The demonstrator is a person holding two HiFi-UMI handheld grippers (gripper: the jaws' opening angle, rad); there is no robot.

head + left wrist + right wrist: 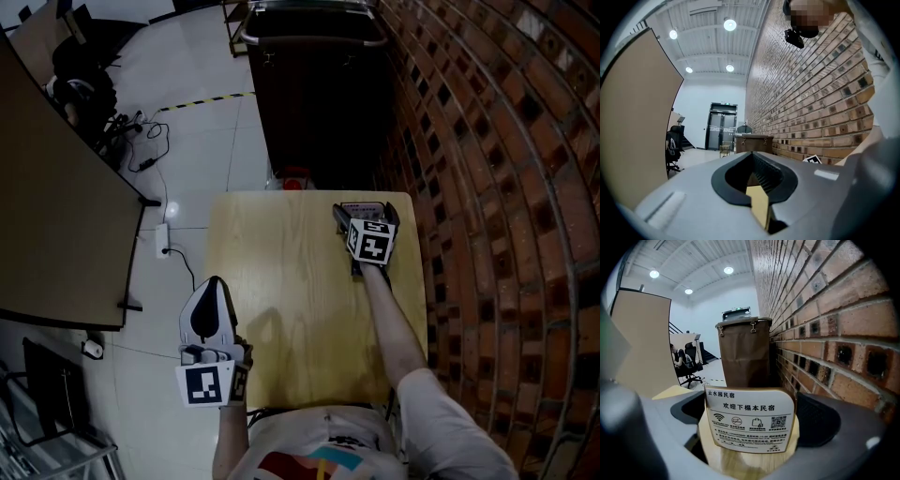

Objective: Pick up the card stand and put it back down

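The card stand (749,420) is a white printed card upright on a pale wooden base. It stands between the jaws of my right gripper (750,430), and the base reaches both pads, so the gripper is shut on it. In the head view the card stand (360,207) is at the far right corner of the wooden table (291,281), with the right gripper (364,219) just behind it. I cannot tell whether the stand rests on the table. My left gripper (216,286) hangs at the table's near left edge, shut and empty; its jaws (757,183) meet.
A brick wall (487,187) runs close along the table's right side. A dark brown bin (314,84) stands just beyond the far edge, with a small red object (294,184) at its foot. A beige partition (56,216) and floor cables (155,141) are on the left.
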